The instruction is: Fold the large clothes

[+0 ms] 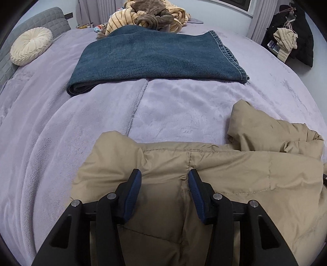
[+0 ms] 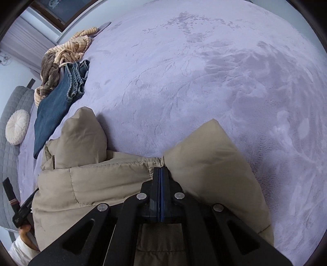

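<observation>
1. The left gripper point(image 1: 164, 180) is over the jacket point(image 1: 224, 174) at the near edge of the bed point(image 1: 61, 126), its blue-padded fingers point(image 1: 134, 190) spread wide with tan fabric between them; whether the pads touch the cloth cannot be told.
2. The right gripper point(image 2: 161, 178) has its fingers pressed together, pinching a stitched edge of the jacket point(image 2: 92, 182) where a puffy panel bulges up on its right.
3. The jacket is a tan quilted one, lying along the near edge of the bed with its long axis running across the left wrist view, from the left gripper towards the right edge. One puffed end point(image 1: 255, 122) rises and points towards the far side of the bed.
4. At the lower left of the right wrist view a hand point(image 2: 25, 231) holds part of the other gripper's handle beside the jacket.
5. Beyond a bare stretch of lilac cover lie folded jeans point(image 1: 155, 59), well apart from the jacket, long axis also crosswise, hems to the right.
6. Behind the jeans, touching them, sits a heap of striped and brown clothes point(image 1: 151, 16).
7. A round cream cushion point(image 1: 30, 46) leans on the grey headboard point(image 1: 40, 20) at the far left corner.
8. Off the bed's far right, dark garments point(image 1: 294, 41) hang.
</observation>
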### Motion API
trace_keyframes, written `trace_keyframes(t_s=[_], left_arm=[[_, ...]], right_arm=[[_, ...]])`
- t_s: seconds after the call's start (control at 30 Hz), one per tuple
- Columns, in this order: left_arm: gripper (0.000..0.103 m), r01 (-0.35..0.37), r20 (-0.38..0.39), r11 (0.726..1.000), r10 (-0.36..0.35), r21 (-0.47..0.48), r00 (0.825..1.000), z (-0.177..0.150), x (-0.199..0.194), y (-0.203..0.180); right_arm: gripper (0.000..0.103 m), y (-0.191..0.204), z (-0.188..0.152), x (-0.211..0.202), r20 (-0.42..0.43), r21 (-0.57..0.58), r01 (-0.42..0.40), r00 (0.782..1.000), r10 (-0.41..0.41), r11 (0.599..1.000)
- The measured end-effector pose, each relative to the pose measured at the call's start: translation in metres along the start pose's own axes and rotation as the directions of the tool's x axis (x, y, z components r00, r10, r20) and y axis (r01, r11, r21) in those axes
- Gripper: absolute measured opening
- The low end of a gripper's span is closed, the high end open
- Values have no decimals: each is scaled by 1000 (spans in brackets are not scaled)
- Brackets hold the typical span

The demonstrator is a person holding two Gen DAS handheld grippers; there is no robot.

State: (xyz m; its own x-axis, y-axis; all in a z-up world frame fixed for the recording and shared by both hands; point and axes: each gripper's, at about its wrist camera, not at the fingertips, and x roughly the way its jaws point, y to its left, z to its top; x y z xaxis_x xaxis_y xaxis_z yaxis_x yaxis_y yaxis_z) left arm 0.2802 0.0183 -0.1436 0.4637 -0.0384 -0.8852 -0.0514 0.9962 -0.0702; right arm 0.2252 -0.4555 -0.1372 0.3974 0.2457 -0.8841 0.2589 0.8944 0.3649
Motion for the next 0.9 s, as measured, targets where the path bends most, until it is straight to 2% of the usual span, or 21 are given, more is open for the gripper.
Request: trace_keyframes(t_s=[0.07, 0.1, 0.13, 0.17, 0.23, 0.37, 0.4, 0.43, 0.5, 0.57, 0.63, 0.67, 0.8, 0.9], left_arm=[[51, -7, 5, 1000, 7, -8, 1000, -2, -14, 7], [55, -7, 7, 1000, 7, -12, 1000, -5, -21, 11], [72, -8, 10, 1000, 9, -19, 1000, -7, -29, 16], [84, -15, 24, 999, 16, -29, 1000, -11, -39, 20], [86, -21, 40, 999, 23, -41, 999, -18, -55, 27], [86, 0, 4, 998, 0, -57, 1000, -36, -75, 36], [89, -1, 3, 998, 1, -57, 1000, -42, -81, 37], [103, -6, -1, 998, 6, -59, 1000, -49, -87, 38], [103, 0, 4, 998, 1, -62, 1000, -62, -101, 38], [103, 13, -10, 998, -14, -65, 1000, -74, -114, 38], [103, 22, -29, 997, -24, -74, 999, -87, -124, 38], [103, 29, -40, 996, -32, -81, 999, -93, -127, 39], [103, 52, -89, 990, -64, -132, 994, -119, -134, 46], [103, 49, -111, 982, -70, -184, 991, -136, -135, 55]], right_arm=[[3, 3, -3, -15, 6, 2, -6, 1000, 6, 1000], [3, 5, -4, -21, 8, 0, -9, 1000, 9, 1000], [4, 7, -7, -29, 11, 0, -17, 1000, 17, 1000], [4, 8, -10, -36, 14, 2, -24, 1000, 24, 1000], [4, 10, -18, -50, 21, 6, -39, 999, 39, 999], [4, 14, -41, -74, 21, 25, -67, 998, 66, 997], [4, 14, -48, -79, 19, 35, -74, 997, 74, 997], [4, 14, -56, -84, 13, 49, -87, 996, 87, 995], [5, 12, -72, -93, 5, 73, -104, 995, 104, 992], [14, 10, -87, -101, -3, 91, -117, 993, 118, 989], [55, 7, -106, -110, -9, 115, -127, 992, 129, 985], [59, 6, -113, -113, -8, 126, -134, 991, 137, 983], [61, -3, -145, -126, -10, 189, -151, 988, 156, 970], [71, -18, -166, -130, -17, 263, -172, 983, 183, 949]])
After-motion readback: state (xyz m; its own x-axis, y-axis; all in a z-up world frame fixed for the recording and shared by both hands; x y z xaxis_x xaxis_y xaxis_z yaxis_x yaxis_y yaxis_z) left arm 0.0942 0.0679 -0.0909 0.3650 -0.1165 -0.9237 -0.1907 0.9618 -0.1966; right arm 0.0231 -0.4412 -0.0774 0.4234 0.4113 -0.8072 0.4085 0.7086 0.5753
